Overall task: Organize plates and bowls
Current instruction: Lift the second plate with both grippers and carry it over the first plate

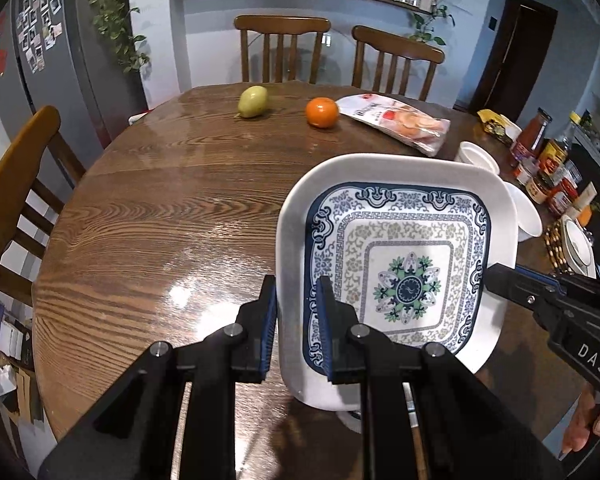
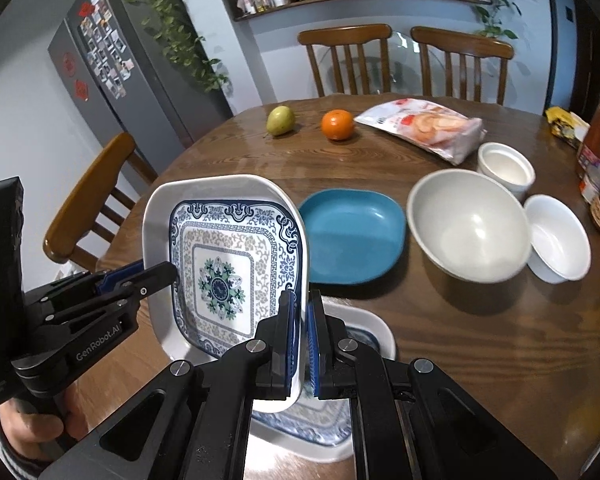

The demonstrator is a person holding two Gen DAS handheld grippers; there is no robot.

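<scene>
Now holding up one patterned plate (image 2: 224, 264) above the desk (image 1: 160, 208), left hand-held gripper (image 1: 296, 320) and right hand-held gripper (image 2: 302, 344) each squeezing a rim, blue dish (image 2: 352, 236) lying just beside.

Both tools, the left tool (image 1: 296, 328) and right tool (image 2: 303, 340), angle downward, jaws clamped.

Blue-and-white patterned plate showing against dark brown wood

The square plate (image 2: 228, 264) is wearing a white rim, navy scrolled border, grey-blue floral bands and a green-and-navy centre flower; beside it a plain teal dish (image 2: 354, 236), a pale grey bowl (image 2: 468, 224) and an orange mandarin (image 2: 337, 124) are glowing on the brown wood-grain table (image 1: 160, 208).
</scene>
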